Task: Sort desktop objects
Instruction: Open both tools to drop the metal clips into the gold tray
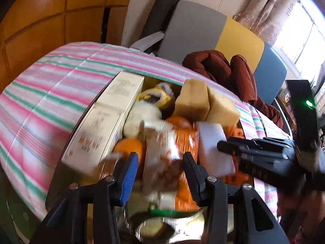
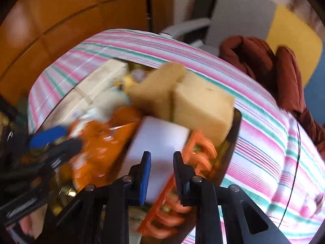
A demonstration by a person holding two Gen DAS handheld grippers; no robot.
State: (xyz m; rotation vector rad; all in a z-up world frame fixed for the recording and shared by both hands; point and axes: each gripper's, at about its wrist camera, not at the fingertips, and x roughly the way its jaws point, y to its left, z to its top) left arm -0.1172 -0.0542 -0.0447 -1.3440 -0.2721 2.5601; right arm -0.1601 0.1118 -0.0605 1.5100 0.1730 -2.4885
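- Orange snack bag [image 1: 182, 142] lies mid-pile in the tray [image 2: 236, 130] on the striped surface [image 1: 50, 93], between the left tongs [image 1: 160, 166], which stand apart and clamp nothing.
- Right tongs [image 2: 161, 170] are drawn together over the white block [image 2: 158, 142]; whether they pinch it is unclear through the blur.
- Judged best: slow both hands, then lift one item at a time, so the sponges [image 2: 199, 109] at 12 o'clock stay put.
- Left view alone shows the cream boxes [image 1: 105, 122] at 10 o'clock, the plush toy [image 1: 146, 111] and the oranges [image 1: 130, 148].
- Right view alone shows the orange clip [image 2: 195, 152] whole, at 3 o'clock of the block.
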